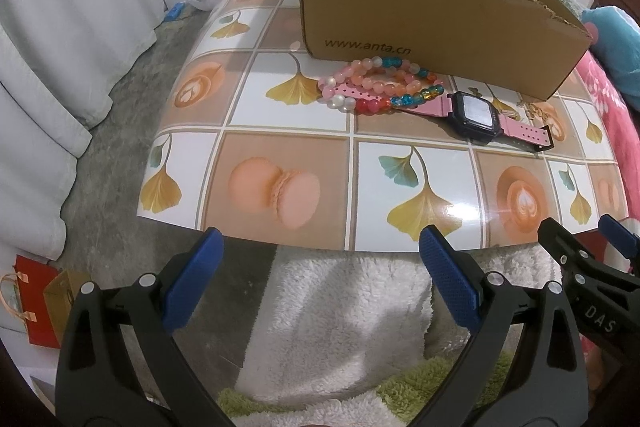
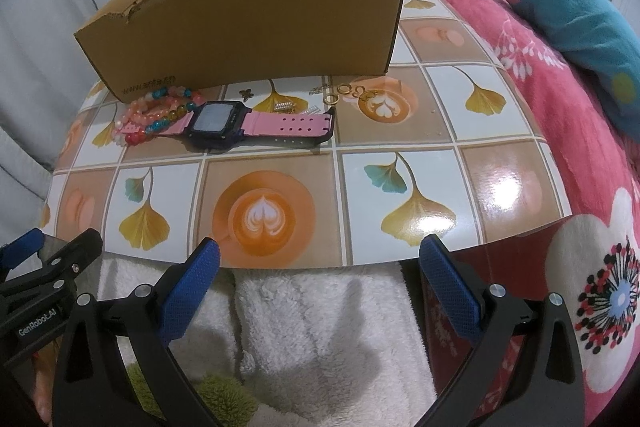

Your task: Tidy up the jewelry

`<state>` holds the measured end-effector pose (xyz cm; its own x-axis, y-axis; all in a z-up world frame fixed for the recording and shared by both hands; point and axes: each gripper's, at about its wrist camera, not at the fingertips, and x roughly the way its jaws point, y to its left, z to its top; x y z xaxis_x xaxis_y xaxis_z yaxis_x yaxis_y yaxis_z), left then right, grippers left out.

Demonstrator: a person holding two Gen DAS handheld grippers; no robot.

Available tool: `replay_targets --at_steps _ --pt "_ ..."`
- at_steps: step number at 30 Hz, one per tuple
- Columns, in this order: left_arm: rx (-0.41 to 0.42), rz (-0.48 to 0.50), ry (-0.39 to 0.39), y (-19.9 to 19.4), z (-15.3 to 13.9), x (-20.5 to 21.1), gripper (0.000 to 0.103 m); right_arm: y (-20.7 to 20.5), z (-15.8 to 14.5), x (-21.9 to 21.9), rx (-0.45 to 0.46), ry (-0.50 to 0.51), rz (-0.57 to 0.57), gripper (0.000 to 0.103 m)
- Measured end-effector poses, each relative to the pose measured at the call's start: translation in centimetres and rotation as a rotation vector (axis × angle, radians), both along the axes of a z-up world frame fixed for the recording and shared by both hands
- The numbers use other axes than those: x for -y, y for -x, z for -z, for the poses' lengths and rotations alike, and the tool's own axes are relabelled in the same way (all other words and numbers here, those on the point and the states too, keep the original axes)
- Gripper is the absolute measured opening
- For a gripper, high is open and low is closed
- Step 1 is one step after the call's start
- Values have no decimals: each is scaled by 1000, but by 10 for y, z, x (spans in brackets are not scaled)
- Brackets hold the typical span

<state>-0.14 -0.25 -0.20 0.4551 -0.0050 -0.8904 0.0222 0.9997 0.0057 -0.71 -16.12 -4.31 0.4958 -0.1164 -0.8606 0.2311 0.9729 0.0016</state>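
Both hand-held grippers, left (image 1: 320,275) and right (image 2: 320,279), hover spread and empty at the worktop (image 2: 280,259) edge. Nothing seems packed yet: beside the box (image 1: 420,15) lie the watch (image 2: 224,125), bracelets (image 1: 376,83) and rings (image 2: 348,91). Next comes a reach forward, probably to pinch the watch strap.

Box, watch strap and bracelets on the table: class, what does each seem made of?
Box: matte brown corrugated cardboard, top edge torn ragged. Watch strap: probably pink rubber or silicone, smooth, punched with holes. Bracelets: glossy translucent beads, glass or plastic; cannot tell which.
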Motion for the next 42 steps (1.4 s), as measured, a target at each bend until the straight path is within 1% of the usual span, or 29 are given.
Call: replay_targets --at_steps 42 --pt "-4 1 -2 1 4 -1 95 -1 1 -3 -14 2 -11 98"
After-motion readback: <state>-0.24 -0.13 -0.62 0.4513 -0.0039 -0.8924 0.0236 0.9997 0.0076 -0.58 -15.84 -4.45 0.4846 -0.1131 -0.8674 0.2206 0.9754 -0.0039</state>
